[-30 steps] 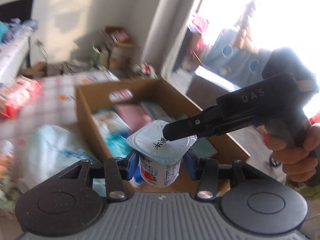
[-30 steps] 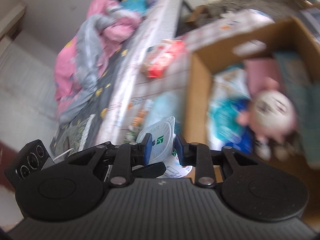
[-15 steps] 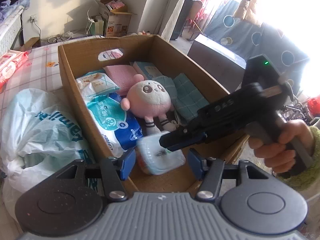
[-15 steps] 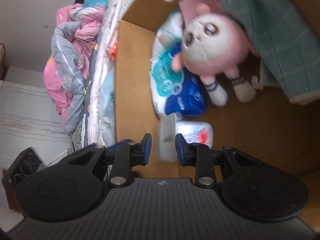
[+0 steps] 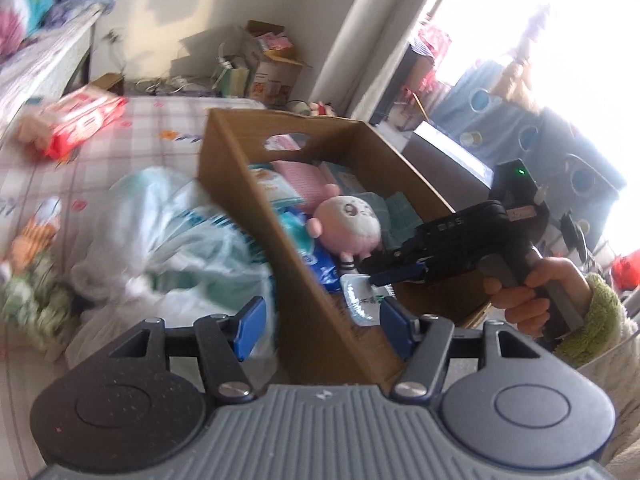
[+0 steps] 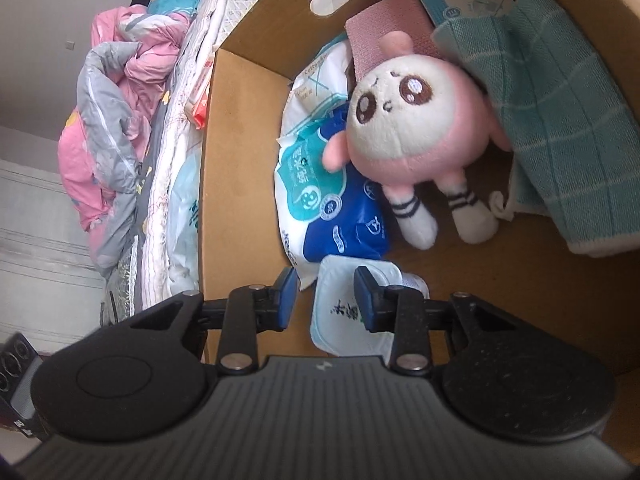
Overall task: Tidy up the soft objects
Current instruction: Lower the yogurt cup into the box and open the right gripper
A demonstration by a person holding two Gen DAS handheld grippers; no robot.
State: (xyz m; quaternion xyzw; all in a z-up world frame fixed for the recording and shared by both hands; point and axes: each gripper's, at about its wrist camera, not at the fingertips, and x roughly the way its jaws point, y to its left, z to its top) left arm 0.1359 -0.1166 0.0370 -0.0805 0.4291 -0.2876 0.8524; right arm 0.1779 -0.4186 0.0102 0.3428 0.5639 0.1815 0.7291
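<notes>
A cardboard box holds a pink plush doll, a blue-white tissue pack, a teal towel and a pink cloth. A white yogurt cup lies on its side on the box floor. My right gripper is open just over the cup, apart from it; it also shows in the left wrist view. My left gripper is open and empty, straddling the box's near wall.
A white-and-teal plastic bag lies left of the box on the checked bedsheet. A red pack lies farther left. A pink and grey quilt is piled beyond the bed edge.
My right gripper opened and let the yogurt cup go onto the box floor. My left gripper opened wider and moved left over the box wall.
</notes>
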